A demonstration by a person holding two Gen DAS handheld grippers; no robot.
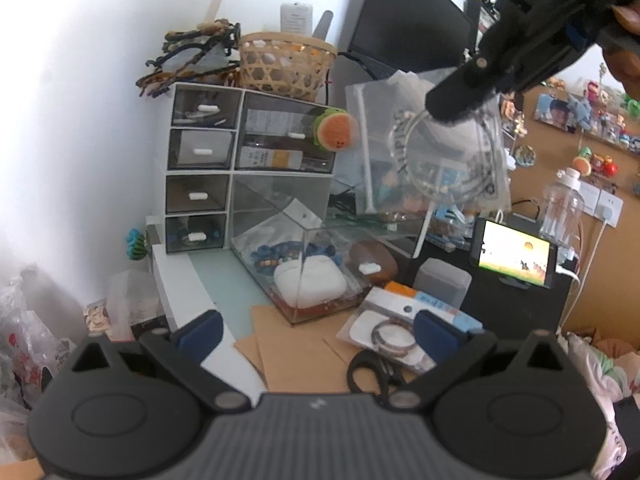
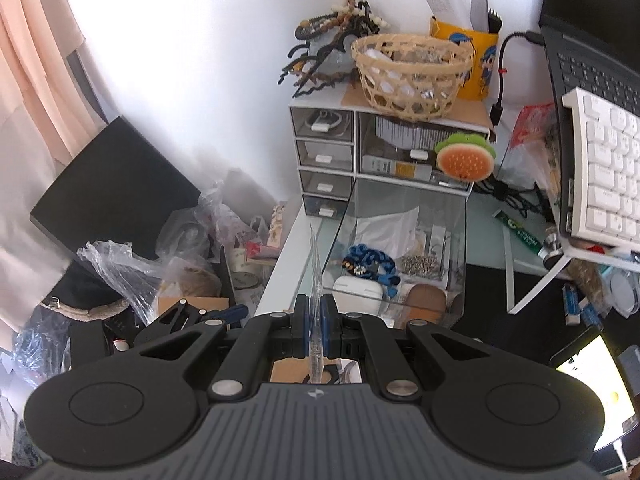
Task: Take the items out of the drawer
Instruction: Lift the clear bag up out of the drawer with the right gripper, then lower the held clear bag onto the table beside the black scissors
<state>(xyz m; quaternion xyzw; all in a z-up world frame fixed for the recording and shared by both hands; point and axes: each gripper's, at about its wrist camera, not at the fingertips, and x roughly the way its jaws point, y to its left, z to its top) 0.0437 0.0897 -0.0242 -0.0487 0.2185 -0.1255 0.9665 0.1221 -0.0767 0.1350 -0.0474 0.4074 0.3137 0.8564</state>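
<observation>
Plastic bag (image 2: pixel 316 280) pinched upright inside right gripper (image 2: pixel 315 320).

At the bottom centre of the frame the right tool (image 2: pixel 315 334) pinches a clear plastic bag (image 2: pixel 315 268) edge-on. Beyond it, the clear drawer (image 2: pixel 400 256) stands pulled out of the small cabinet (image 2: pixel 384 148), with a wicker basket (image 2: pixel 412 70) on top.

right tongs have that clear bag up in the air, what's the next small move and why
Probably carry the clear bag away from the open drawer and set it on the desk. The right tongs are shut on its edge, lifted clear of the drawer, while the left tongs hang open and empty below.
</observation>
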